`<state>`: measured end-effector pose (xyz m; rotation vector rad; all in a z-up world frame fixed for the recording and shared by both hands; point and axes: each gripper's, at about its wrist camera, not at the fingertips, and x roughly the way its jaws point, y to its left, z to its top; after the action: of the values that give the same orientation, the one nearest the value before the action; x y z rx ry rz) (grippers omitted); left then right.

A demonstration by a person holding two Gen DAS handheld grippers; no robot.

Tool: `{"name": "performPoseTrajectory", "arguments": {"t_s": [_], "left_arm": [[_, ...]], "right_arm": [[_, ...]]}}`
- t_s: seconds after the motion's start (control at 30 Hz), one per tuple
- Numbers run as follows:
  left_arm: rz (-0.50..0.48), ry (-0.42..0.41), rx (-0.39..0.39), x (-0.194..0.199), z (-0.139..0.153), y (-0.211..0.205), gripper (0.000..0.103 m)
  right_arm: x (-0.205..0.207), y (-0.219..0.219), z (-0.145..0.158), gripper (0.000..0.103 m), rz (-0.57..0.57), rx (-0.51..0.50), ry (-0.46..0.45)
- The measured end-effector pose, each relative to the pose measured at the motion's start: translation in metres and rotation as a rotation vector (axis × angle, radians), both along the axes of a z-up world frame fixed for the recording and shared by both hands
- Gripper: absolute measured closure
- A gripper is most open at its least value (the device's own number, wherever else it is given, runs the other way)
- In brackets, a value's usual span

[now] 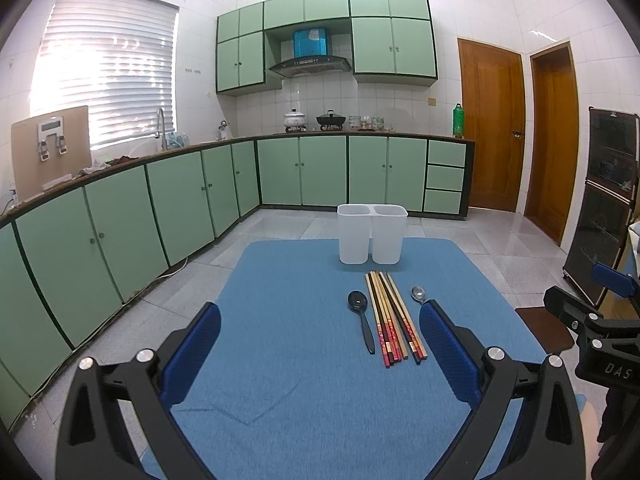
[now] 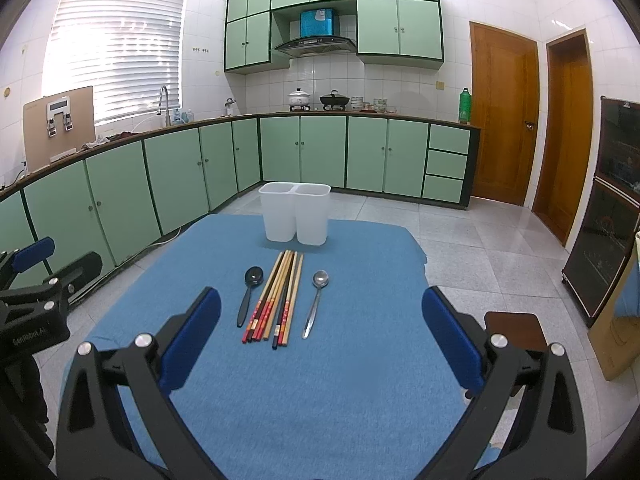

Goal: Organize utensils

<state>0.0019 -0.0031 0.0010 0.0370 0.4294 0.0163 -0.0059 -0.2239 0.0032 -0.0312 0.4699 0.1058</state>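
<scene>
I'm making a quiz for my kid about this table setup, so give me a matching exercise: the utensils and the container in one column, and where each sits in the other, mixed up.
Column one:
1. black spoon
2. chopsticks
3. metal spoon
4. white two-compartment holder

Column two:
A. at the far end of the blue mat, standing upright
B. left of the bundle
C. right of the bundle
D. lying in the middle, between the two spoons

Pairs: 1-B, 2-D, 3-C, 4-A
</scene>
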Motion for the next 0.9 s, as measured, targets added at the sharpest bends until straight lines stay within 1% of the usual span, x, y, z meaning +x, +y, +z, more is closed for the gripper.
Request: {"name": "performPoseTrajectory", "arguments": {"t_s": [0.03,0.37,0.43,0.73,0.8,0.9], "left_arm": [[0.0,0.0,-0.001,-0.0002,-0.0001,0.0008,0.006],[0.004,0.002,-0.002,-0.0007,0.0062,0.0029,0.006],[0.001,0.0,-0.002,-0.0007,-0.0004,0.0031,0.006],[0.006,0.002,0.0,-0.003,0.0041,0.0064,0.006],[0.007,0.003,-0.004,0.0005,-0.0019,0.0066,0.006],[0.006,0.004,0.001,0.0002,-0.002,0.0072,0.006]], "right_arm": [[-0.0013,-0.0025,-0.0041,0.006,-0.002,0.0,-0.001],[0.0038,-0.0039,-0.0066,0.006,-0.003,-0.002,0.001],[0.003,-0.0031,-0.0065,0.006,-0.003,-0.002,0.002],[0.0063,-0.0035,-0.0102,0.006,-0.005,-0.003,0.006],[0.0058,-0.0032,-0.0103,0.006,-0.004,-0.003,0.005],[0.0066,-0.004,-0.0106,0.006,-0.005,-0.002,0.006]]}}
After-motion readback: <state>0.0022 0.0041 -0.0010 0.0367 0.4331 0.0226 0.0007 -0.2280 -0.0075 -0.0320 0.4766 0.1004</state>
